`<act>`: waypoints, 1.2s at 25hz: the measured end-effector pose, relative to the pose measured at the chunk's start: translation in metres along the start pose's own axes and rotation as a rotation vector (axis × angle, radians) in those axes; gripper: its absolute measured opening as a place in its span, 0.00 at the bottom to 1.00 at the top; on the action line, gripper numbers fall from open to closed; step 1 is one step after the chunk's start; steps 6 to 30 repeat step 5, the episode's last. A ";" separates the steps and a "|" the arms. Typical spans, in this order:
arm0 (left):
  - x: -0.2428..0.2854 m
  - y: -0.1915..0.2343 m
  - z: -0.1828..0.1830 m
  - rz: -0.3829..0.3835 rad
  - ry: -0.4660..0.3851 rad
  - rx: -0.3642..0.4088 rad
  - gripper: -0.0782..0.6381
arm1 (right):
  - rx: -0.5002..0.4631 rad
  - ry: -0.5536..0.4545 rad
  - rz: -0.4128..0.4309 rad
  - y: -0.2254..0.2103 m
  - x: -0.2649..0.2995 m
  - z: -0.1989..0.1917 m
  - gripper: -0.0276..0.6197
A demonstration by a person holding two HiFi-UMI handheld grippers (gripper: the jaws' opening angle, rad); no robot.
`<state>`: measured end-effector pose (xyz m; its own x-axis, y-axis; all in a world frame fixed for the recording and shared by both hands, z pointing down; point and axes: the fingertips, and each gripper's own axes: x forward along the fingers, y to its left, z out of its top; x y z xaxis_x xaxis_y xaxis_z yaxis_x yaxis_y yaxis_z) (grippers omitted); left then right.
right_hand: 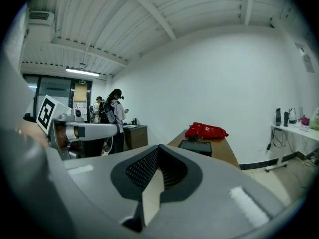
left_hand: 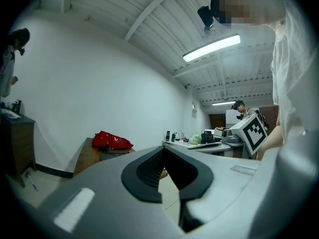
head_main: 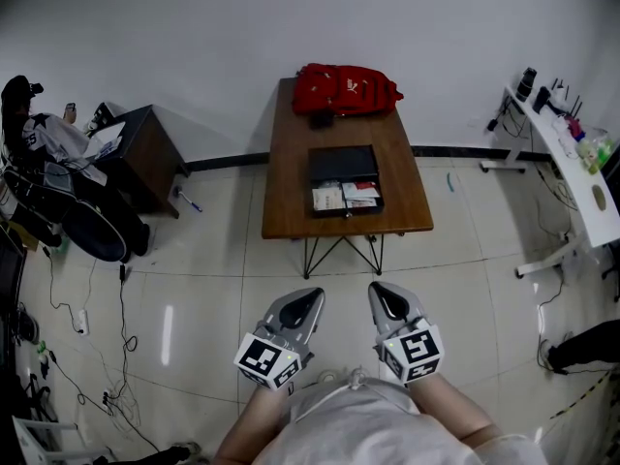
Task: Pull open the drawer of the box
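Left gripper, grey moulded plastic with ribbed black pads: jaws closed tip to tip, nothing between them, held close to the person's body. Right gripper, same build: jaws likewise closed and empty. Each carries a white cube with black square markers. Glossy pale tiled floor, well apart from both tools. Brown wooden table, rectangular, smooth top, on thin black metal legs. Flat black rectangular box at the table's middle; its drawer stands drawn out toward the near edge, showing white and red printed papers. Crumpled red fabric bag at the far end. Matt white wall behind.
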<state>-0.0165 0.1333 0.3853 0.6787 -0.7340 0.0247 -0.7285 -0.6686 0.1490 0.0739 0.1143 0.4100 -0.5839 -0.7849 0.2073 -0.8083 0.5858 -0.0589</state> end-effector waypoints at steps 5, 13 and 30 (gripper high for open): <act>0.003 -0.005 -0.002 -0.011 0.006 -0.004 0.12 | -0.007 0.000 0.005 0.001 0.000 0.000 0.05; 0.003 -0.005 -0.002 -0.011 0.006 -0.004 0.12 | -0.007 0.000 0.005 0.001 0.000 0.000 0.05; 0.003 -0.005 -0.002 -0.011 0.006 -0.004 0.12 | -0.007 0.000 0.005 0.001 0.000 0.000 0.05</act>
